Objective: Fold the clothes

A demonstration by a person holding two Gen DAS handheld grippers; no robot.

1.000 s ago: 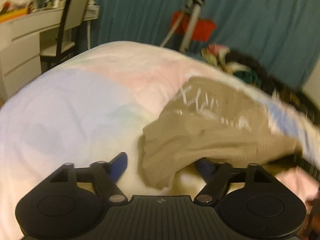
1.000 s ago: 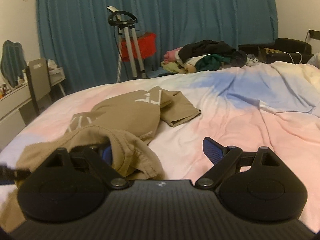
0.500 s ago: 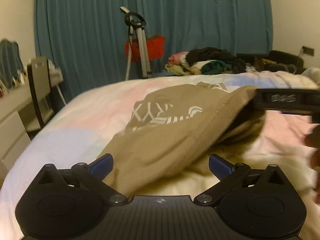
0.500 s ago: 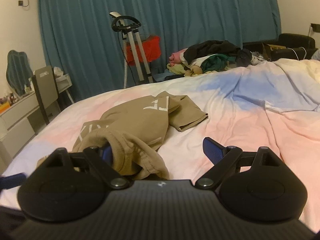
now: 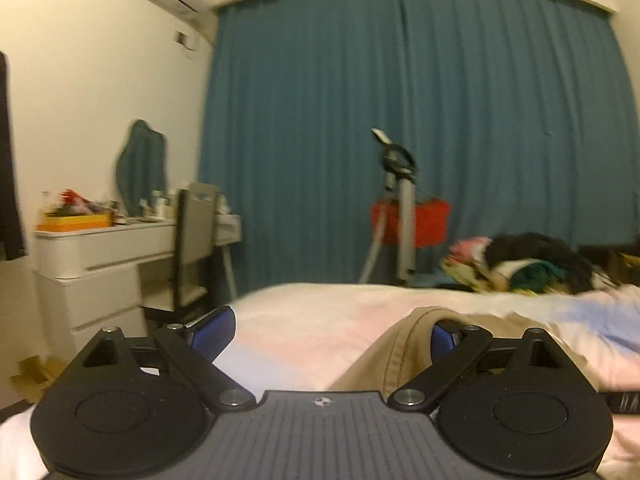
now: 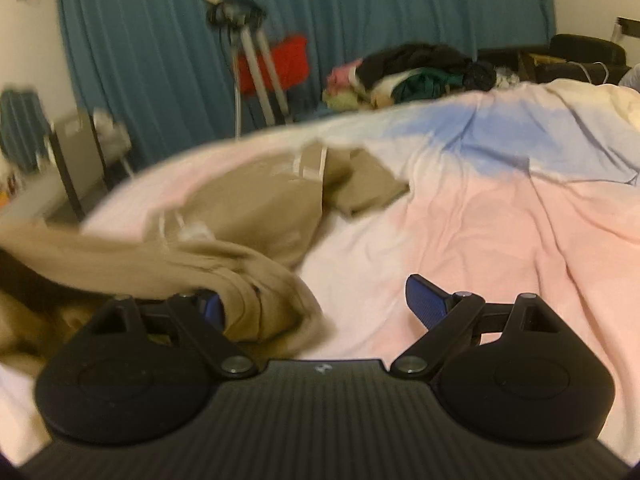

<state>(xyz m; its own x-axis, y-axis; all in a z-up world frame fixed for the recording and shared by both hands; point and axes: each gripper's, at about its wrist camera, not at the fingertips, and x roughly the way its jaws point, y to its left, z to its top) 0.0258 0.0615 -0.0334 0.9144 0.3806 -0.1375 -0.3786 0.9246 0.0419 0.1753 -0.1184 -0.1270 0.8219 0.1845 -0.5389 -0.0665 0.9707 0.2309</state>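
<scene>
Pastel bedding [image 6: 500,240] bears a crumpled tan shirt [image 6: 256,208]; left jaws closing, right jaws released.

Teal curtain [image 5: 420,120], tripod [image 5: 394,208], red basket [image 5: 428,224], white dresser [image 5: 92,272], chair [image 5: 196,240].

A garment [image 6: 256,216] lies on the bed [image 6: 500,240], toward its left. Beyond the far edge stand a tripod [image 5: 394,208] and a clothes pile [image 6: 416,72]; a desk [image 5: 100,248] stands far left.

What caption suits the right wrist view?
Open right gripper poised over a crumpled tan shirt on a pastel bedspread.
</scene>
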